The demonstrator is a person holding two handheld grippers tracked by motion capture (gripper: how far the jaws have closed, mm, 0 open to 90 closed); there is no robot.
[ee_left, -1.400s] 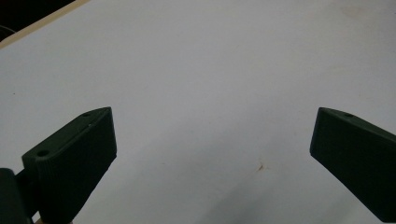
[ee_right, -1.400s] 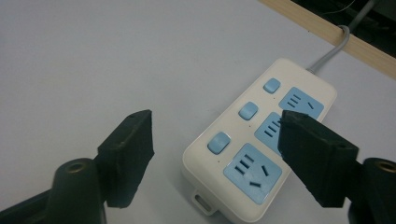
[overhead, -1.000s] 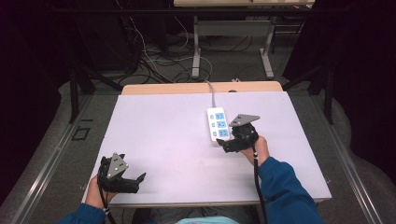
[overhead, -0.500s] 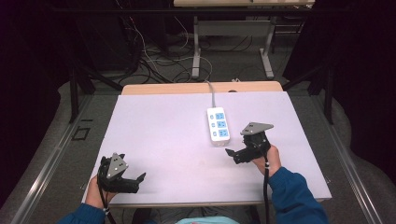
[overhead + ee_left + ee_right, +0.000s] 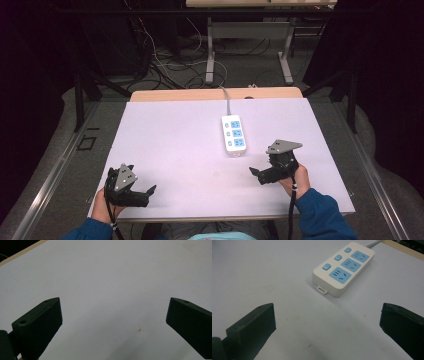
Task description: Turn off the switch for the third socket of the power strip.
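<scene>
Although your right gripper (image 5: 261,173) sits near the counter's front right corner with its jaws spread wide, nothing lies between them; they have just been opening, and the power strip (image 5: 234,135) now lies free on the counter (image 5: 165,130). You can see the strip in the right gripper view as well (image 5: 343,270), flat, sockets and switches facing up, a little way ahead of the jaws and touching neither. It rests right of the counter's middle, lengthwise toward the far edge, with its cord (image 5: 227,100) running off over that edge. Judging from this, the placing or shifting of the strip looks done: it is set down, released, and your right hand is clear of it. Whether any plugging or switching is left the pictures cannot say; no plug is in view on the counter. Your left gripper (image 5: 144,192) waits at the front left corner, well apart from the strip, its jaws also standing apart over bare counter (image 5: 112,277) with nothing held. If anything remains, it is probably just bringing the right hand back to rest.
</scene>
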